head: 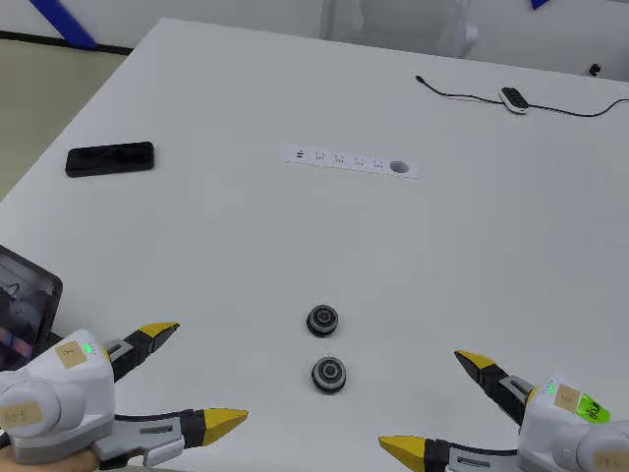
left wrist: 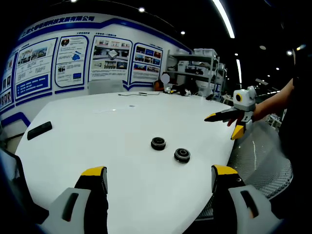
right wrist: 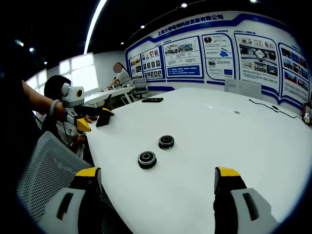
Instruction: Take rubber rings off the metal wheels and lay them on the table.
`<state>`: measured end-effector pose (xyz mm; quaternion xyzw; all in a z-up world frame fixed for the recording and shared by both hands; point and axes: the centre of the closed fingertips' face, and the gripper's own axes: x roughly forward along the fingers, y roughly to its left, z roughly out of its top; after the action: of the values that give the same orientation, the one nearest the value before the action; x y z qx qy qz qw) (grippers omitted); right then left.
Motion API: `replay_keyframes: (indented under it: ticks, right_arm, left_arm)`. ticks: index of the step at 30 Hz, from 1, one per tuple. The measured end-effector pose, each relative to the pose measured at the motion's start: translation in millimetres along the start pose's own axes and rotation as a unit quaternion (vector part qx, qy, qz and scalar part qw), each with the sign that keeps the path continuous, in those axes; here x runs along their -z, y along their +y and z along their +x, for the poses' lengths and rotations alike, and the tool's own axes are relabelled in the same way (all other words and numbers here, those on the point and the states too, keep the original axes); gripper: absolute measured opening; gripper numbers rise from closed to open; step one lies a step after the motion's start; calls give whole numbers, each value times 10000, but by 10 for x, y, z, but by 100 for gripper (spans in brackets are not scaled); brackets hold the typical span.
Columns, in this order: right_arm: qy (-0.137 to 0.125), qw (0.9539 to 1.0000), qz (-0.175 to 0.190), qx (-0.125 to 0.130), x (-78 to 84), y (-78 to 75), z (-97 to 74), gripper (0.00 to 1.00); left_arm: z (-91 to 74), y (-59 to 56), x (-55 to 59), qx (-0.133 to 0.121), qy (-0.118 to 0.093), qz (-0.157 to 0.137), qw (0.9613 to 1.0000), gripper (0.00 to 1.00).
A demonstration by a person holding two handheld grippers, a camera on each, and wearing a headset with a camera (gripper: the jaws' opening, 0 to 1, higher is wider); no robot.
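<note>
Two metal wheels, far wheel (head: 322, 321) and near wheel (head: 329, 375), sit on the table (head: 246, 226), rubber rings (head: 311, 321) seemingly still on, flanked by left gripper (head: 201, 374) and right gripper (head: 430, 403), both splayed empty, presumably staged for approach.

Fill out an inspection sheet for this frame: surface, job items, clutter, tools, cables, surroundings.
Surface: white table, no spills or marks seen.
Job's things: far wheel and near wheel lie flat and apart near the front edge. Their dark rubber rings appear still on, and no loose ring is seen.
Clutter: black phone, tablet at the left edge, white power strip.
Tools: left tool and right tool are both open and empty, either side of the wheels, touching nothing.
Cables: black cable with inline switch at the far edge.
Surroundings: poster wall, shelving, mesh chair.
</note>
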<state>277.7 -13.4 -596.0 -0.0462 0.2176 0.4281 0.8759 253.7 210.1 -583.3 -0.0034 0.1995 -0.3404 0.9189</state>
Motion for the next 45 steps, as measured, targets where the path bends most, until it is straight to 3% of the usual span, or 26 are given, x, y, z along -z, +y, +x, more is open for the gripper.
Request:
replay_keyframes:
  ticks: [27, 34, 45]
  right_arm:
    - [191, 9989, 150, -402, -16, 280, 186, 87]
    - [313, 9978, 248, -532, 16, 352, 258, 81]
    - [547, 9947, 480, -721, 81, 465, 365, 71]
  left_arm:
    - [153, -118, 33, 388, 223, 187, 9988, 73]
    - [225, -223, 0, 564, 316, 340, 9973, 64]
    - [375, -287, -9, 830, 437, 563, 9940, 54]
